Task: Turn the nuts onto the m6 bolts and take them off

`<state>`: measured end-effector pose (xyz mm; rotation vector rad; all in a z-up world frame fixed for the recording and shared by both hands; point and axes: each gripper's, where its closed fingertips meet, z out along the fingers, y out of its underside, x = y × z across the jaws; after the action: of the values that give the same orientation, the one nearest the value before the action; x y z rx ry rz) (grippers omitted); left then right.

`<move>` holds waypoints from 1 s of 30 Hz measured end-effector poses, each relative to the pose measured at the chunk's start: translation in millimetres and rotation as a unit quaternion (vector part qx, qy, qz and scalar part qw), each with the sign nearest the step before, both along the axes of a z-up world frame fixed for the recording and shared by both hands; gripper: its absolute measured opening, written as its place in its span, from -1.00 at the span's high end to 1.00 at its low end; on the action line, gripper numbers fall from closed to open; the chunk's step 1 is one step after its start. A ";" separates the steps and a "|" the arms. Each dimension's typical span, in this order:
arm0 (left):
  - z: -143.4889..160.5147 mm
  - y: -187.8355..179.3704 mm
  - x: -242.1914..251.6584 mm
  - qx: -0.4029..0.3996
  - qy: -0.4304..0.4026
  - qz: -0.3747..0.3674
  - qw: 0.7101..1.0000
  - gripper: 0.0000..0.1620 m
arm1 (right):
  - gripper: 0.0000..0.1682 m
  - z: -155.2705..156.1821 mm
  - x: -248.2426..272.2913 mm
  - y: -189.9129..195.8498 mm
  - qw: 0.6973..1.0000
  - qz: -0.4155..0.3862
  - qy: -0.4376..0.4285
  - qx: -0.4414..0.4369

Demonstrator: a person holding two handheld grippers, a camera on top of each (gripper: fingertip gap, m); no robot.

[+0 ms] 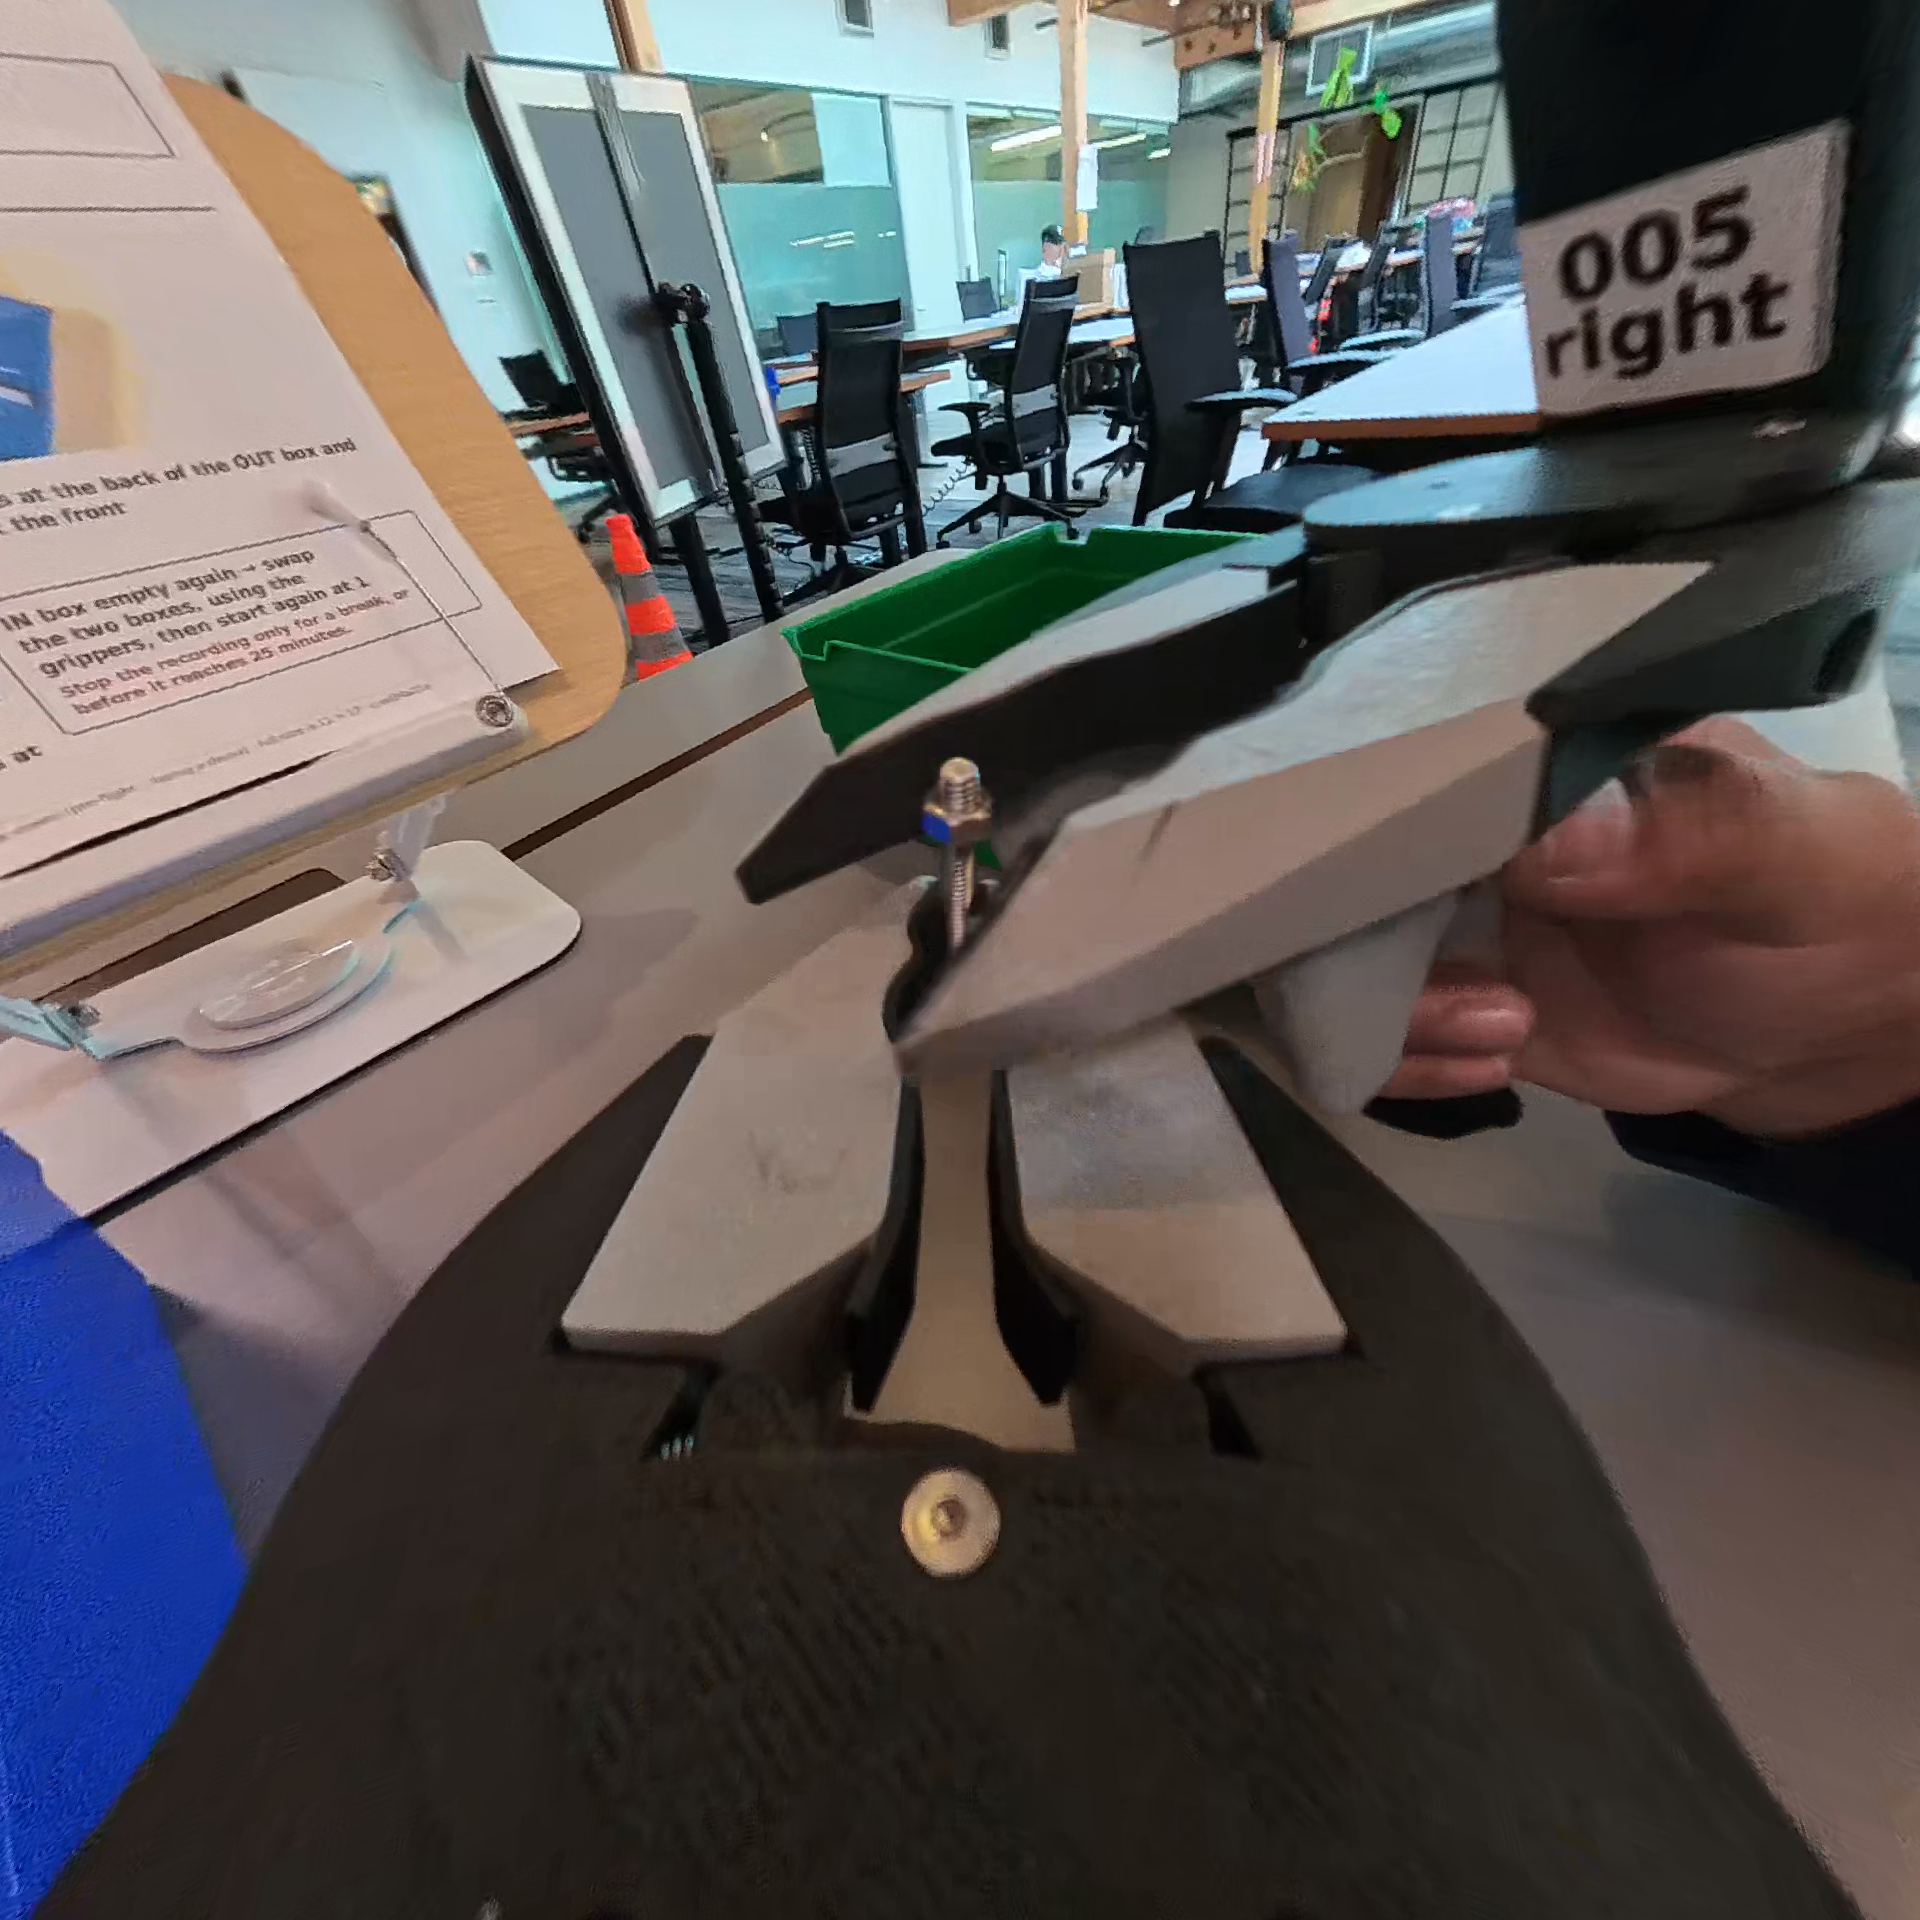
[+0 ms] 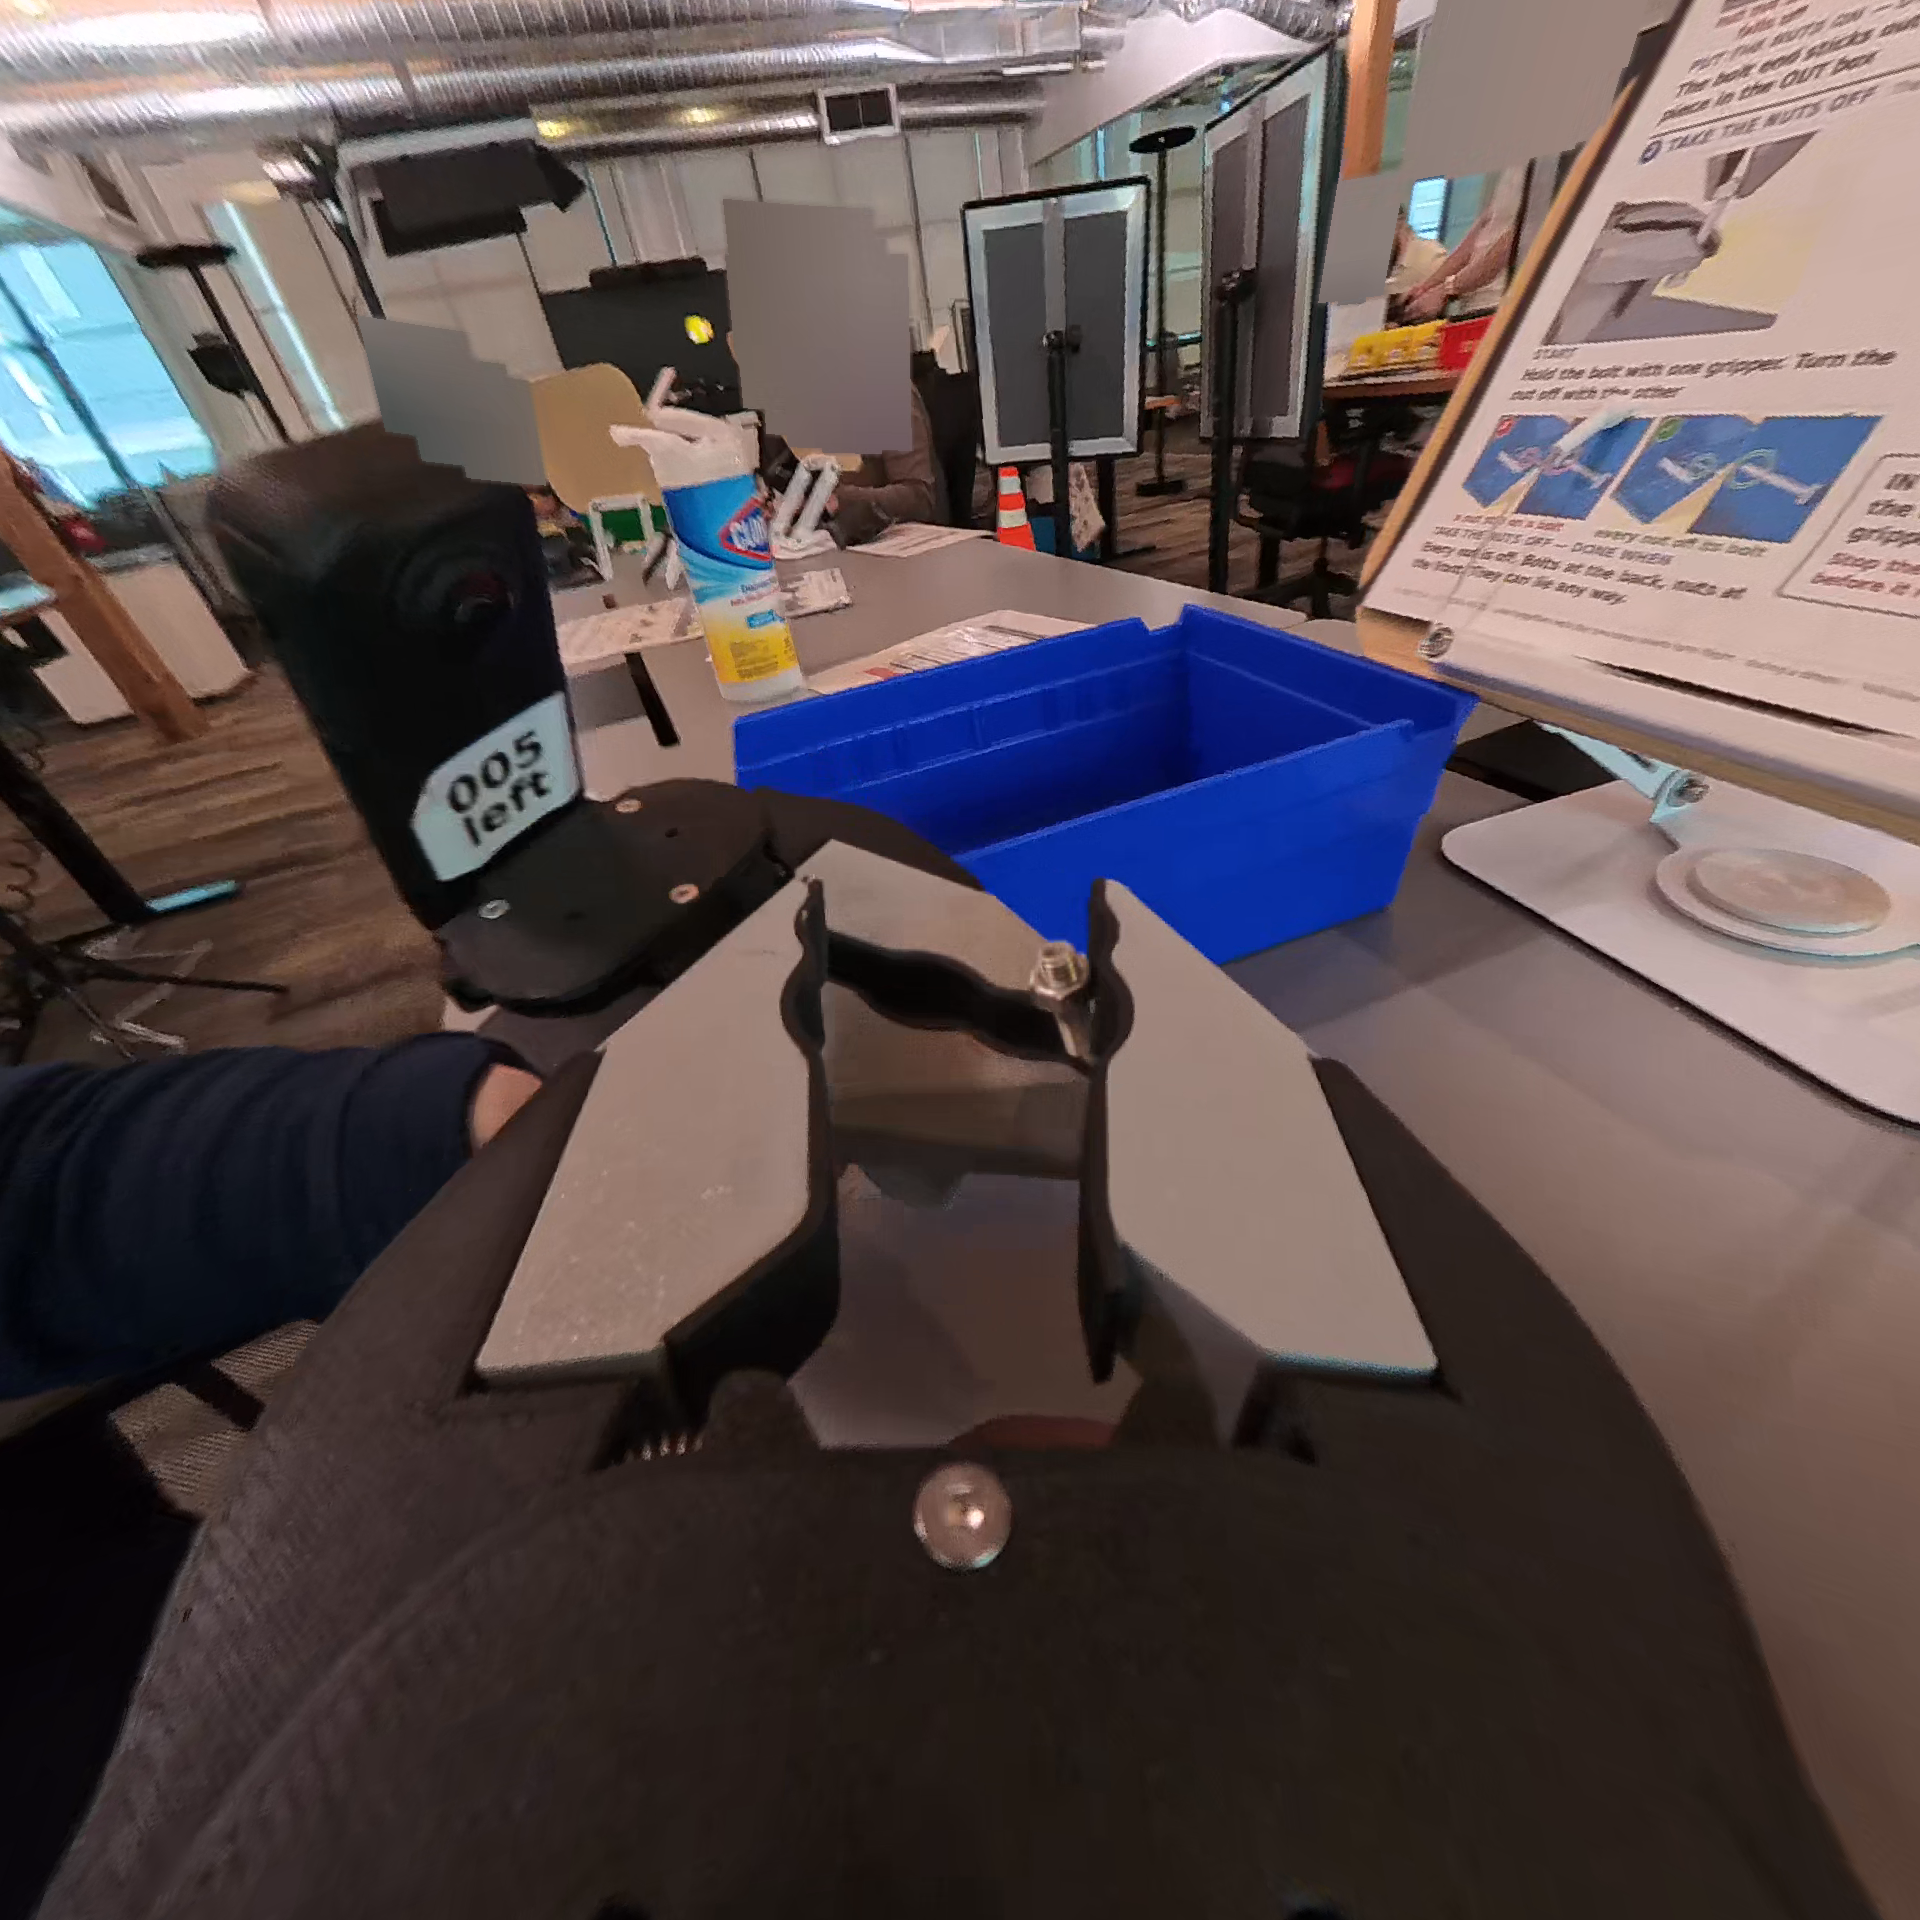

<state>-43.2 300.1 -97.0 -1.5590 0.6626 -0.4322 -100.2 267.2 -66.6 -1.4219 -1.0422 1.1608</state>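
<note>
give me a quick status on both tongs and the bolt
Left tongs shut on bolt, upright. Right tongs open around nut near bolt's top. Nothing in the way.

Left tongs (image 1: 940, 971) clamp an upright bolt (image 1: 957, 883); right tongs (image 1: 831, 935) straddle its nut (image 1: 958, 816).

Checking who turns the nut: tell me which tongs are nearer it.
Right. The right tongs stand open on either side of the nut, level with it. The left tongs are shut on the bolt just below the nut.
</note>
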 end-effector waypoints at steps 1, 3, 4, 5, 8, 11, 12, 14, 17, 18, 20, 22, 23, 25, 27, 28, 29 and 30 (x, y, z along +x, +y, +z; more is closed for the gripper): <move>0.5 -0.1 0.7 0.005 0.005 0.001 1.000 0.97 | 0.48 -0.5 0.8 1.6 1.000 -0.009 -0.006 0.014; 4.1 2.1 -5.9 0.004 -0.006 0.010 1.000 0.98 | 0.54 1.3 5.3 6.2 1.000 -0.021 -0.004 0.021; 6.7 4.4 -12.6 0.006 -0.012 0.021 1.000 0.98 | 0.53 3.2 8.1 8.3 1.000 -0.023 0.003 0.017; 8.9 6.4 -19.4 0.008 -0.017 0.031 0.999 0.98 | 0.53 5.4 10.6 9.5 1.000 -0.023 0.010 0.012; 7.4 7.2 -20.7 -0.006 -0.028 0.023 0.999 0.98 | 0.55 8.1 11.8 8.1 1.000 -0.015 0.020 0.008; -1.0 1.1 -2.0 -0.002 0.003 0.001 1.000 0.98 | 0.44 2.7 1.9 0.4 1.000 -0.001 0.006 0.006; -2.4 -0.5 2.4 0.001 0.012 -0.001 1.000 0.98 | 0.44 1.2 1.0 0.0 1.000 -0.002 0.000 0.008; -0.6 0.1 1.5 0.010 0.019 0.006 1.000 0.97 | 0.51 2.4 4.6 4.0 1.000 -0.015 -0.001 0.021; 7.2 4.3 -13.9 0.013 -0.002 0.026 1.000 0.98 | 0.53 5.7 11.1 8.8 1.000 -0.019 0.010 0.013; 8.8 5.8 -18.4 0.012 -0.009 0.031 0.999 0.98 | 0.53 6.8 11.9 8.6 1.000 -0.015 0.016 0.008; 7.7 4.5 -16.0 0.003 -0.018 0.017 1.000 0.98 | 0.55 6.6 9.2 3.7 1.000 -0.001 0.016 0.005; 2.2 1.4 -5.8 0.008 0.005 0.006 1.000 0.98 | 0.46 2.6 3.0 -0.8 1.000 0.004 0.004 0.009; -0.3 -0.4 -0.4 0.011 0.019 0.002 1.000 0.98 | 0.46 0.5 0.7 -2.8 1.000 0.006 -0.004 0.014; 0.3 -1.9 2.5 0.010 0.016 -0.004 1.000 0.98 | 0.51 0.4 2.3 -1.0 0.999 -0.004 -0.010 0.031; 5.0 0.6 -5.9 0.005 -0.004 0.003 1.000 0.98 | 0.54 4.7 7.2 1.9 0.999 -0.009 0.001 0.032; 7.2 2.7 -12.3 0.006 -0.009 0.012 1.000 0.98 | 0.55 7.2 9.3 2.0 1.000 -0.006 0.010 0.027; 9.0 3.9 -16.9 0.005 -0.016 0.016 1.000 0.98 | 0.55 8.6 10.5 1.7 1.000 -0.001 0.016 0.022; 10.2 3.9 -18.4 0.002 -0.024 0.014 1.000 0.98 | 0.55 8.4 10.1 0.8 1.000 0.003 0.017 0.019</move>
<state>-61.6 304.0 -86.8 -1.5472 0.6033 -0.4450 -90.1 268.1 -58.2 -1.3667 -1.0413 1.1606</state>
